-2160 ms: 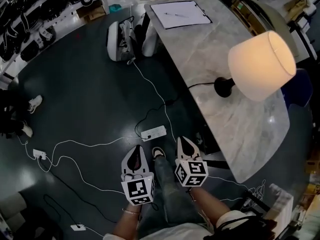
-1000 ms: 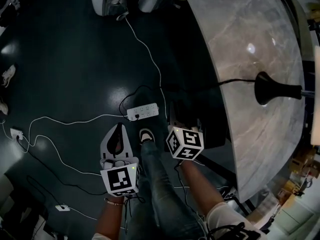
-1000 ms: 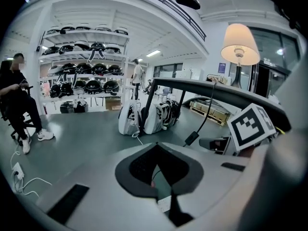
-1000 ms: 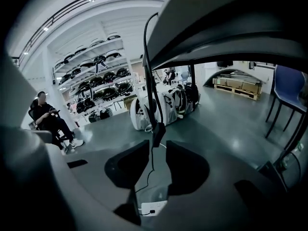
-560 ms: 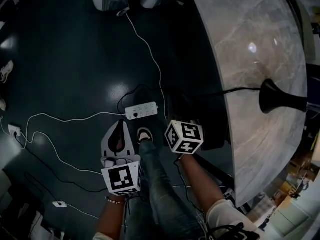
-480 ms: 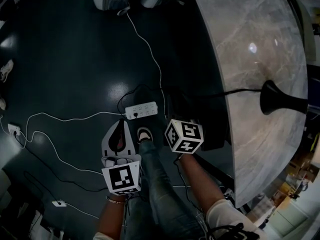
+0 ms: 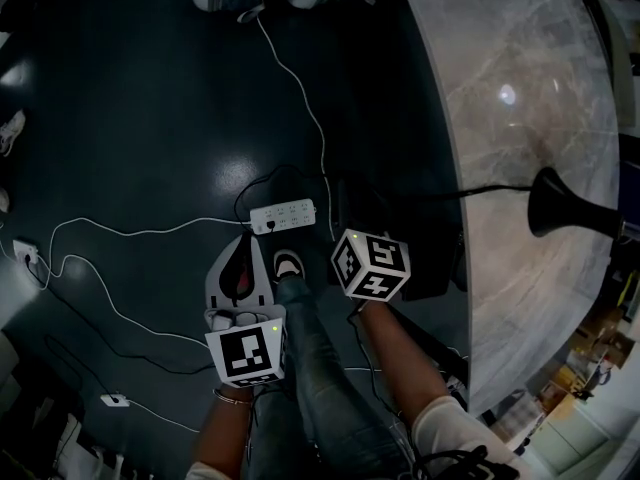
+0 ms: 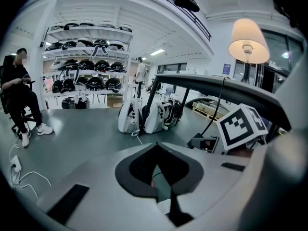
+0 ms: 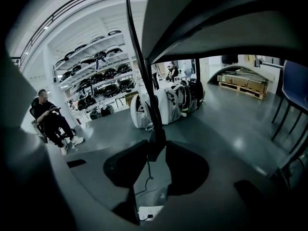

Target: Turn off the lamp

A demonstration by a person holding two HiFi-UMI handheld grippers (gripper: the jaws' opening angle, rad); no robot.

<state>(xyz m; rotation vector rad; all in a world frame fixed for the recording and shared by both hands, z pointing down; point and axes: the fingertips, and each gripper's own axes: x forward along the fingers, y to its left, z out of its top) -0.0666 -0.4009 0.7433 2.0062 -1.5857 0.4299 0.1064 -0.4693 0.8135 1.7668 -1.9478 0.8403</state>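
Lamp [image 7: 562, 204] cropped by the head view's right edge, only its black base and stem in frame.

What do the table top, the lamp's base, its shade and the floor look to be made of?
Table top: polished marble or marble-look stone; pale veining, a bright reflected spot.
Lamp base: smooth black, metal or plastic, cannot tell which.
Shade: probably fabric or paper; light glows through it.
Floor: dark, glossy, perhaps coated concrete; it mirrors lights.
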